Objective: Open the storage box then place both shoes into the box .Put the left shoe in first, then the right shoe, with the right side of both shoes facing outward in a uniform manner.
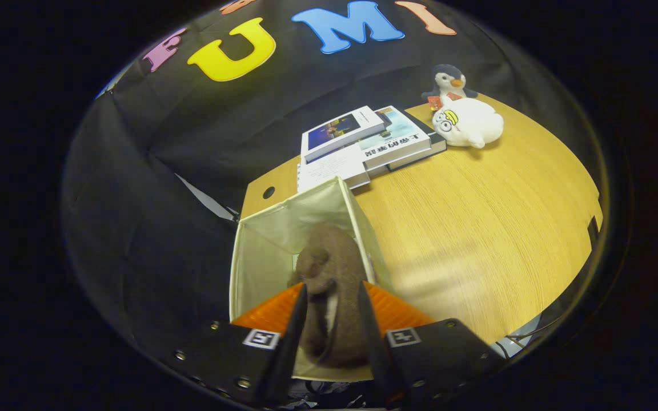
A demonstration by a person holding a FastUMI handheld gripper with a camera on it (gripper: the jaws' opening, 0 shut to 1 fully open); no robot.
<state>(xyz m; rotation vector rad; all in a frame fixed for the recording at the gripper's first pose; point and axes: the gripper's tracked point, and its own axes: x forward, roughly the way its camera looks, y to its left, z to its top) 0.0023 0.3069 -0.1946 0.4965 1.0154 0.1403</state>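
A cream fabric storage box [260, 251] stands open at the near left corner of the wooden table. A brown fuzzy shoe [329, 274] hangs between my fingers, its far end reaching down into the box. My gripper [332, 294] is shut on the shoe, both fingers pressing its sides, and it hovers right over the box opening. The box floor is mostly hidden by the shoe and my fingers. I cannot tell whether another shoe lies inside.
A stack of books [363, 145] lies beyond the box on the table [477, 228]. Behind them sit a white plush toy [469, 123] and a penguin plush [449, 80]. Black cloth hangs to the left of the table edge.
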